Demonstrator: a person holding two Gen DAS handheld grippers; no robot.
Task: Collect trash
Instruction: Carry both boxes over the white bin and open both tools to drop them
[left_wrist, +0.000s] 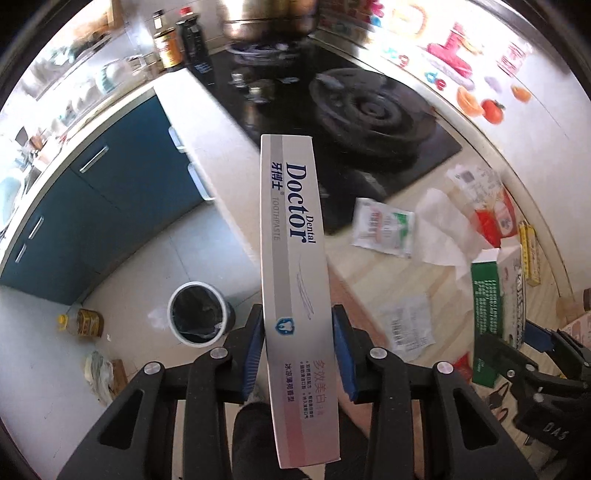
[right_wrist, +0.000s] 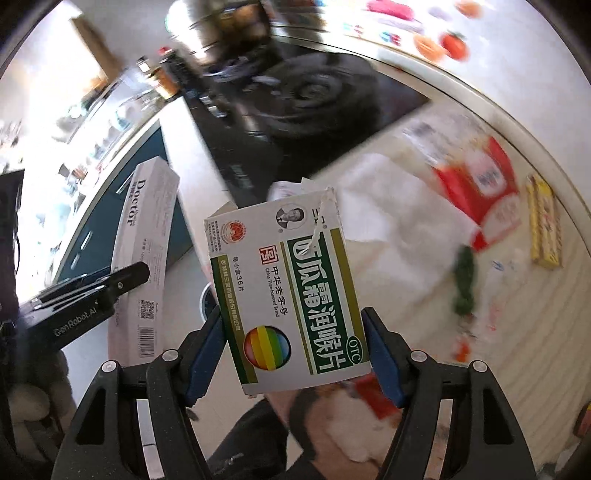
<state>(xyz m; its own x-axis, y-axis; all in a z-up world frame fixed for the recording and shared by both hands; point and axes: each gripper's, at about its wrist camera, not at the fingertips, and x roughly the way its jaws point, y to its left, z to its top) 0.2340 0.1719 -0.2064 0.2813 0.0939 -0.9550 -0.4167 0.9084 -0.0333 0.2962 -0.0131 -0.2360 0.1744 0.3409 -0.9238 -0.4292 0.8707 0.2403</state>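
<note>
Two boxes in hand, plenty of trash left on the counter

Nearest me, my left gripper (left_wrist: 299, 350) is clamped on the long toothpaste box (left_wrist: 293, 236), and my right gripper (right_wrist: 295, 354) is set fairly wide, pads pressed on the sides of the green-and-white lozenge box (right_wrist: 288, 295); both boxes are held up off the wooden counter (left_wrist: 369, 288). Down on the floor sits the bin (left_wrist: 197, 314), black liner in, and neither box is in it yet. Further out the counter has lots to go: a crumpled tissue (left_wrist: 447, 236), a white sachet (left_wrist: 384, 230), a receipt (left_wrist: 406, 325), a red packet (right_wrist: 480, 188), a yellow box (right_wrist: 545, 225). I'd call it early days.
</note>
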